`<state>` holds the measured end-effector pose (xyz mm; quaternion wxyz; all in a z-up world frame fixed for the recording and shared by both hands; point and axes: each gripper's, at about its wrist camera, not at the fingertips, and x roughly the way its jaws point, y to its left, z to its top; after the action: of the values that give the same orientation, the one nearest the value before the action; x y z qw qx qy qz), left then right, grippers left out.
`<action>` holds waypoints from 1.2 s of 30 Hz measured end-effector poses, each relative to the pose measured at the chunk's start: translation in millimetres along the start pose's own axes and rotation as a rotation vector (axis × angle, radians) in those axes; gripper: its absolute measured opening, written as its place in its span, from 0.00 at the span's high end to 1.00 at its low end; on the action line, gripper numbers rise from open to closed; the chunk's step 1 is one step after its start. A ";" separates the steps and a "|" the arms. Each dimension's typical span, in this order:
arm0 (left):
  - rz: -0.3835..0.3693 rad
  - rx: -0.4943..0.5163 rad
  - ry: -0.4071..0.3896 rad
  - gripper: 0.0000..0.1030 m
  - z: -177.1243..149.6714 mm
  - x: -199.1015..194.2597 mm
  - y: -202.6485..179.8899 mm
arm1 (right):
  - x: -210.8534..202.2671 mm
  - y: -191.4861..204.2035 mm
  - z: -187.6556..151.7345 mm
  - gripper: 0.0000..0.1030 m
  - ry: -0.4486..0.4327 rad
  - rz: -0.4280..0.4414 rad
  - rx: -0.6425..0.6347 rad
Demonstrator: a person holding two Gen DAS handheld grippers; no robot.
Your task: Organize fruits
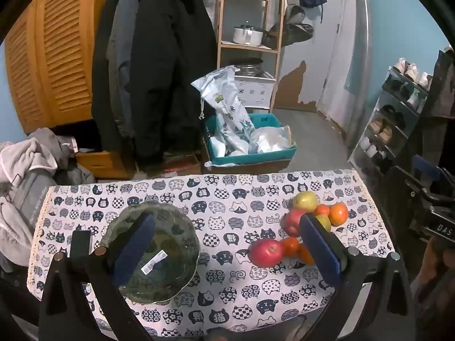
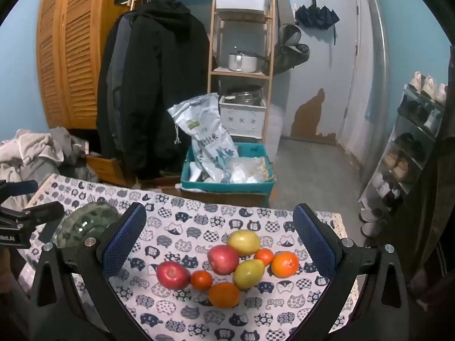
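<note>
A dark green glass bowl (image 1: 159, 253) sits empty on the left of the cat-print tablecloth (image 1: 227, 221); it also shows in the right wrist view (image 2: 88, 224). A cluster of fruit lies on the right: two red apples (image 2: 173, 275) (image 2: 223, 258), two yellow-green apples (image 2: 244, 241) (image 2: 248, 273), and several oranges and tangerines (image 2: 284, 263). My left gripper (image 1: 227, 241) is open and empty, its left finger over the bowl. My right gripper (image 2: 219, 236) is open and empty, hovering above the fruit cluster.
Beyond the table's far edge stand a teal crate (image 2: 227, 182) with bags, a wooden shelf (image 2: 241, 56), hanging coats (image 2: 153, 85) and a shoe rack (image 2: 412, 147). A clothes pile (image 1: 25, 170) lies left of the table.
</note>
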<state>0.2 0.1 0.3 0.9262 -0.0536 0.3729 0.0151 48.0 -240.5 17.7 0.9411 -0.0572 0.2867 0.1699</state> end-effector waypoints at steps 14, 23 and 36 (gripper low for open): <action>-0.039 0.024 -0.023 0.01 1.0 -3.6 -5.6 | -1.2 -1.1 -0.8 0.02 0.008 0.006 0.009; -0.050 0.027 -0.033 0.01 1.6 -6.1 -6.6 | 0.2 -4.3 0.7 0.02 0.005 0.011 0.014; -0.059 0.034 -0.022 0.01 0.0 -4.5 -9.7 | 0.3 -2.8 -1.9 0.02 0.006 0.000 0.017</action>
<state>-2.4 -9.5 4.3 0.9310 -0.0487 0.3613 -0.0180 48.2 -243.5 16.1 0.9407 -0.0499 0.2907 0.1673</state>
